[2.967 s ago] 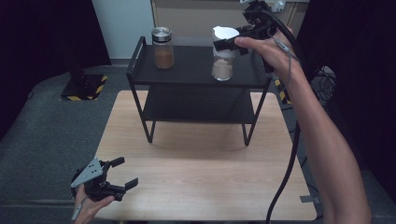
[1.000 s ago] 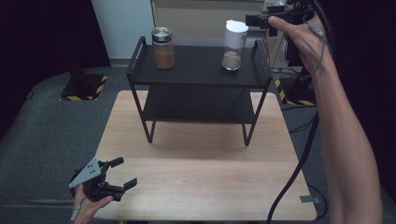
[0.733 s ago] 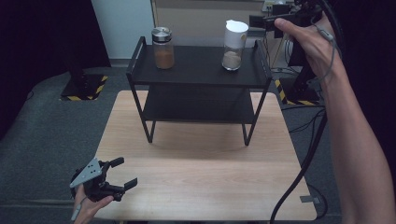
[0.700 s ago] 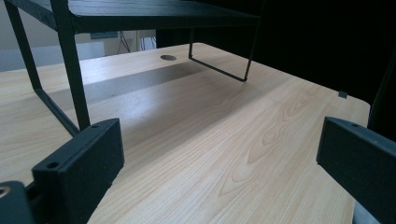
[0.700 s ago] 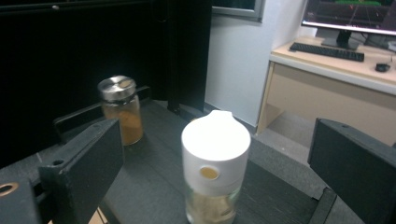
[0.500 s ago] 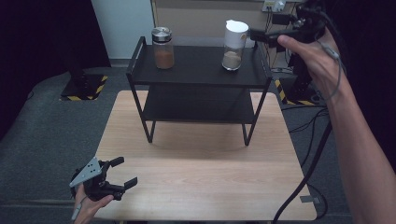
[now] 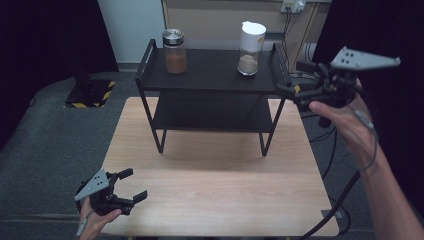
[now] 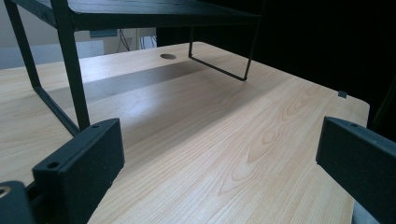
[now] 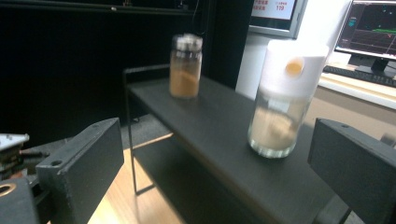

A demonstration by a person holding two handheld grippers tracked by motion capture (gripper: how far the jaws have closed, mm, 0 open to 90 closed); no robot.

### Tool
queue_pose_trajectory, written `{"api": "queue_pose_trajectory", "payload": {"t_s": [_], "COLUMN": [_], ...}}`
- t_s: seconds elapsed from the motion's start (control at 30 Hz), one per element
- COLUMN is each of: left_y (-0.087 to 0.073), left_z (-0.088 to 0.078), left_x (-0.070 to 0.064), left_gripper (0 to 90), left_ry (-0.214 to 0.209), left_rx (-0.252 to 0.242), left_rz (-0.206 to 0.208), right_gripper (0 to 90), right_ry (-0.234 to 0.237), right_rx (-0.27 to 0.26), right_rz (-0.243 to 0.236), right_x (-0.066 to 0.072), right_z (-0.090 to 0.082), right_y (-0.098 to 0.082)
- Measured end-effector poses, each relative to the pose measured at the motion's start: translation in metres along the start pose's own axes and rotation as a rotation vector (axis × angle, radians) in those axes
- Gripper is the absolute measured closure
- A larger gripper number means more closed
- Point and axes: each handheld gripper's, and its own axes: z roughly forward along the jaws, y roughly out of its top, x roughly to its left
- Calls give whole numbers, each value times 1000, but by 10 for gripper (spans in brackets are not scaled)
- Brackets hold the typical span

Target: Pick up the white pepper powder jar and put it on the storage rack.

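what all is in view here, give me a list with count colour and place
shelf rack: 1, black metal, two tiers, at the far half of the table
jar with metal lid: 1, clear glass with brown powder, top tier, left end
jar with white lid: 1, clear with pale contents low inside, top tier, right end
table: 1, light wood, centre of the high view
hazard-striped base: 1, black with yellow stripes, on the grey floor left of the table
monitors: 2, lit screens, behind the rack in the right gripper view
left gripper: 1, black, open, at the table's near left corner
right gripper: 1, black, open, off the rack's right end
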Motion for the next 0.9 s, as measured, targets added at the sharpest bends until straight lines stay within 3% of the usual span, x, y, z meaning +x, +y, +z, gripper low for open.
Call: {"api": "queue_pose_trajectory", "payload": {"t_s": [0.3,0.9], "left_y": [0,-1], "left_z": [-1,-2], "left_x": [-2,-3], "left_gripper": [0,1], "left_ry": [4,9], "left_rx": [-3,-11], "left_rz": [8,12], "right_gripper": [40,34], "right_ry": [-21,-80], "right_rx": [-2,46], "right_rz": [-23,13], "right_x": [34,70], "right_z": [-22,-49], "right_y": [-60,-144]}}
